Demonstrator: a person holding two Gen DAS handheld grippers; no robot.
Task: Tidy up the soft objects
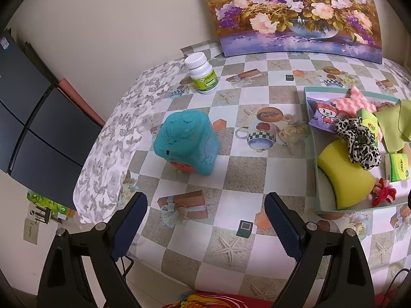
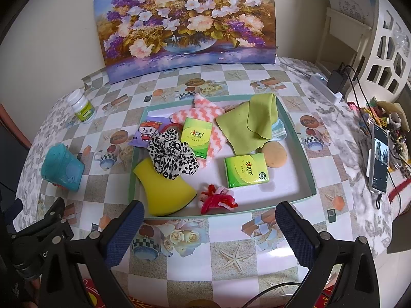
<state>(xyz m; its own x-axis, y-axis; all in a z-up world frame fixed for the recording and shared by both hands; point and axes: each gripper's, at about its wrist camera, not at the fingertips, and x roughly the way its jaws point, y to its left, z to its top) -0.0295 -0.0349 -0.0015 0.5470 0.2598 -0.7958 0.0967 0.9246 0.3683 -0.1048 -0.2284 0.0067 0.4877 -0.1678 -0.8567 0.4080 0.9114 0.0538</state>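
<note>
While both grippers hang over the near edge of the table (image 2: pixel 231 261), their jaws stand wide apart with nothing between the pads: the left gripper (image 1: pixel 205 220) over bare checked cloth, the right gripper (image 2: pixel 209 228) just short of the tray (image 2: pixel 303 159).

Only the right view takes in the whole tray, where the soft things lie together: a yellow sponge (image 2: pixel 164 192) at the near left corner, a leopard scrunchie (image 2: pixel 172 159) resting on it, a red hair tie (image 2: pixel 218 200) beside it, 2 green tissue packs (image 2: pixel 246 170), a round tan pad (image 2: pixel 274 154), a green cloth (image 2: pixel 246 125) draped toward the far rim, a pink zigzag cloth (image 2: pixel 205 110) and a purple cartoon packet (image 2: pixel 149 131). That view alone shows a phone (image 2: pixel 379 159) and a charger (image 2: pixel 336 79) off to the right.

From the left view the tray is cut at the frame edge, but a dark cabinet (image 1: pixel 33 118) shows beside the table.

Outside the tray stand a teal tin (image 1: pixel 187 143) and, farther back, a white bottle (image 1: pixel 203 77). A flower painting (image 2: pixel 185 23) leans on the wall behind
</note>
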